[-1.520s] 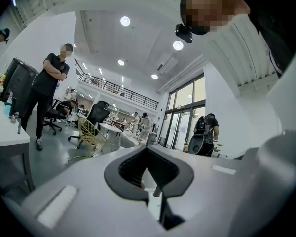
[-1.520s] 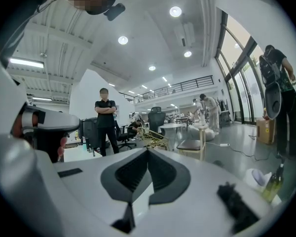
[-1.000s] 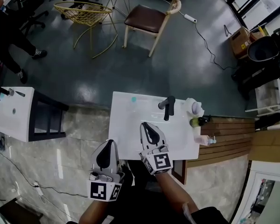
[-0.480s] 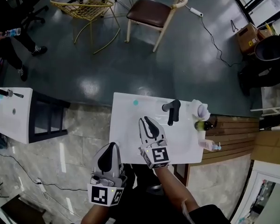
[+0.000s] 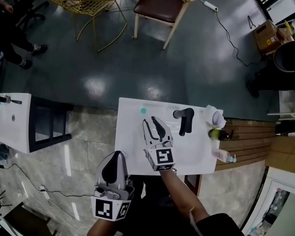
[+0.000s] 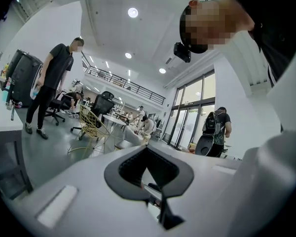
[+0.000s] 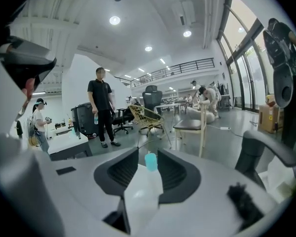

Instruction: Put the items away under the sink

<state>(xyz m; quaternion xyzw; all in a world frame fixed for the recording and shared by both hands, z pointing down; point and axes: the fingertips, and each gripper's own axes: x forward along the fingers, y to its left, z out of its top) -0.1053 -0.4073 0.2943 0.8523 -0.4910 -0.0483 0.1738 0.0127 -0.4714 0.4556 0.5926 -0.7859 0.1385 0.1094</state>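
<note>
Right gripper view: right claw (image 7: pixel 147 154), just opening, empty, faces teal cap (image 7: pixel 151 162).

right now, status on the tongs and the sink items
Left tongs shut, held back. Right tongs just been opening, empty, over white sink top; small teal cylinder just ahead of them, untouched. Black faucet aside.

- White shells on the left gripper (image 5: pixel 116 154) and right gripper (image 5: pixel 151 120), with black-lined jaws.
- Each carries a black-and-white marker cube (image 5: pixel 109 209).
- The person wears a dark top (image 5: pixel 219 226).
</note>
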